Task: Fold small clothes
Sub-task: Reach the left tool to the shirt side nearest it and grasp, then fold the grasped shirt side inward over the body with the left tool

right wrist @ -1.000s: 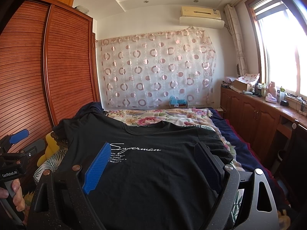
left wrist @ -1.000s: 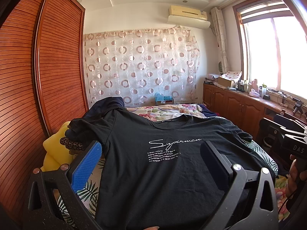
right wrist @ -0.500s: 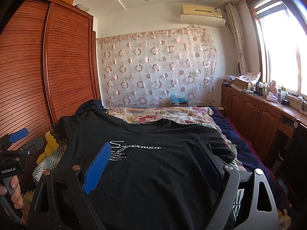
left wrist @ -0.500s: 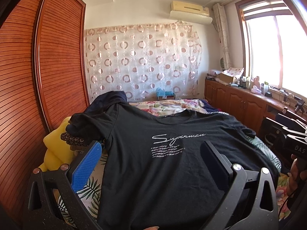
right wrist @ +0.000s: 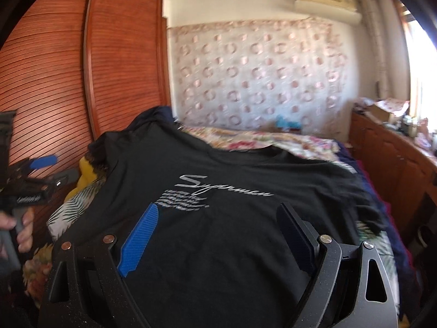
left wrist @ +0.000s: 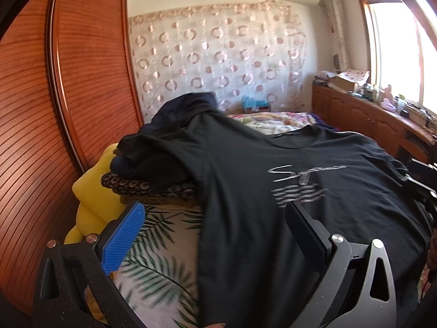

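A black T-shirt (left wrist: 245,180) lies spread face up on the bed (left wrist: 164,246), its pale script print (right wrist: 224,188) smeared by blur and only partly readable. Its bottom hem runs under both camera views and is cut off. In the left wrist view its left sleeve is draped over a heap of dark clothes (left wrist: 153,180), so the sleeve end is hard to make out.

The left hand-held gripper (left wrist: 213,232) stands wide apart above the shirt's left edge and the leaf-print sheet, holding nothing. The right hand-held gripper (right wrist: 218,232) is likewise spread wide over the shirt's lower middle, empty.

A yellow cushion (left wrist: 90,191) sits against the louvred wardrobe (left wrist: 54,109). At the right view's left edge, a person's fingers (right wrist: 24,229) wrap a grey handle, partly cropped.
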The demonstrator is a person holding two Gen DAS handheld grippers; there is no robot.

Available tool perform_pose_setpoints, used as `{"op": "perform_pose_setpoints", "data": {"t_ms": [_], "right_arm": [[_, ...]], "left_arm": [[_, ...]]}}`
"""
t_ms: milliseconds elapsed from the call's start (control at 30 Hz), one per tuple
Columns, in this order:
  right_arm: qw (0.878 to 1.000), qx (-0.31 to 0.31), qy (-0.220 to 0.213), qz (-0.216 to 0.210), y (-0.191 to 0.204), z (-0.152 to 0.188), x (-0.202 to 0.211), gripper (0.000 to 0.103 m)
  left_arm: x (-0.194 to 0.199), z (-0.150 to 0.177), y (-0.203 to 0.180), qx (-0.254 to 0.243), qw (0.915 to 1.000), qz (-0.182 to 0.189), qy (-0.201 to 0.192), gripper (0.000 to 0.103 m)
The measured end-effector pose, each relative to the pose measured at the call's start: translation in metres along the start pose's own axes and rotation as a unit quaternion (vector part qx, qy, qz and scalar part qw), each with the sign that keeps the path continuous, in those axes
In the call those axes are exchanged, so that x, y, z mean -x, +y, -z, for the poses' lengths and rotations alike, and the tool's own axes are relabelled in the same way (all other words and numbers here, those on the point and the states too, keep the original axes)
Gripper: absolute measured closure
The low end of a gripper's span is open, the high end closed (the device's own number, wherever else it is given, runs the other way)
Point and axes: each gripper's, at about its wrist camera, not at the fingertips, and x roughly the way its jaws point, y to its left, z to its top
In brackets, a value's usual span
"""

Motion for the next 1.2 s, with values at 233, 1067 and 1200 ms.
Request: {"op": "perform_pose_setpoints", "data": {"t_ms": [233, 1067, 1200], "right_arm": [[0.998, 0.000, 0.045, -0.054, -0.007, -0.005, -0.032, 0.028], [0.995, 0.008, 0.055, -0.087, -0.016, -0.033, -0.058, 0.029], [0.994, 0.015, 0.056, -0.087, -0.012, -0.033, -0.065, 0.029]], "left_arm": [[-0.035, -0.013, 0.044, 0.006, 0.9998, 0.005, 0.021, 0.000], [-0.186, -0.087, 0.145, 0.071, 0.9844, 0.000, 0.161, 0.069], [-0.181, -0.091, 0.136, 0.037, 0.9884, -0.004, 0.148, 0.091]]}}
